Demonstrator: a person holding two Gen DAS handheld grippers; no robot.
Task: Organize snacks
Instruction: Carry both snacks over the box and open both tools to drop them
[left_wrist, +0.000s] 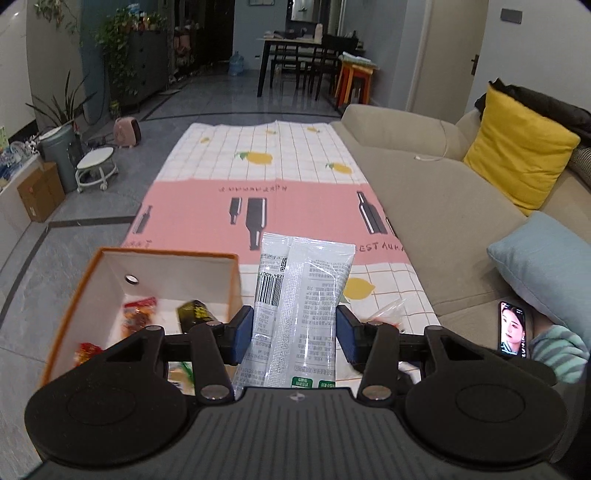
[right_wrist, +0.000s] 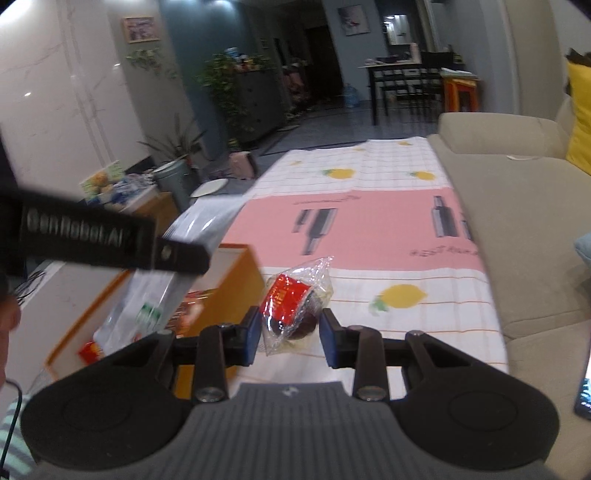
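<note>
left wrist view only: phone (left_wrist: 512, 328) lit on sofa (left_wrist: 436, 206). left hand-held gripper (left_wrist: 294, 328) clamps upright white snack pouch (left_wrist: 301, 295), barcode side showing, beside orange box (left_wrist: 236, 280) holding red packets (left_wrist: 139, 314). right wrist view: right hand-held gripper (right_wrist: 288, 328) spread around clear-wrapped red snack (right_wrist: 291, 302) lying on lemon-print surface (right_wrist: 406, 325), pads apart from wrapper.

Glossy white plastic snack packet (left_wrist: 301, 306), crinkled and catching the light, sits between the left gripper's (left_wrist: 294, 332) matt blue rubbery pads (left_wrist: 242, 332). Near left, the orange-edged box (left_wrist: 88, 291) looks like smooth card, white inside. Over on the right view, a clear crackly cellophane snack wrapper (right_wrist: 295, 306) shines on the matt printed tablecloth (right_wrist: 406, 229); far right, soft beige fabric sofa (right_wrist: 517, 221)
</note>
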